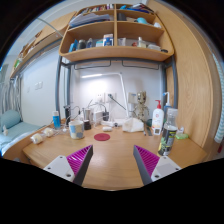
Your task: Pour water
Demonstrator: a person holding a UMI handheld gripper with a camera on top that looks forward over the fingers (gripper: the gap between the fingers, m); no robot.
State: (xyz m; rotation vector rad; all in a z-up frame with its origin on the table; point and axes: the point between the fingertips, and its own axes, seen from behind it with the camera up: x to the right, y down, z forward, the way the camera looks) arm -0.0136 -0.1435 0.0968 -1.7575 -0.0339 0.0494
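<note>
My gripper [113, 151] is open above a wooden desk [110, 165], with only bare wood between the magenta pads [72, 160]. Beyond the fingers lies a small round red disc [103, 138]. To its left stands a metal cup [76, 129]. Farther right, past the right finger, are a white bottle with a red cap [157, 118] and a green-labelled bottle [168, 131]. The gripper is well short of all of them.
A crumpled white cloth [130, 124] and small clutter lie along the back of the desk by the wall. A small blue bottle [56, 119] stands at the left. A wooden shelf [112, 52] with bottles and boxes hangs overhead, and a wooden side panel [190, 80] closes the right.
</note>
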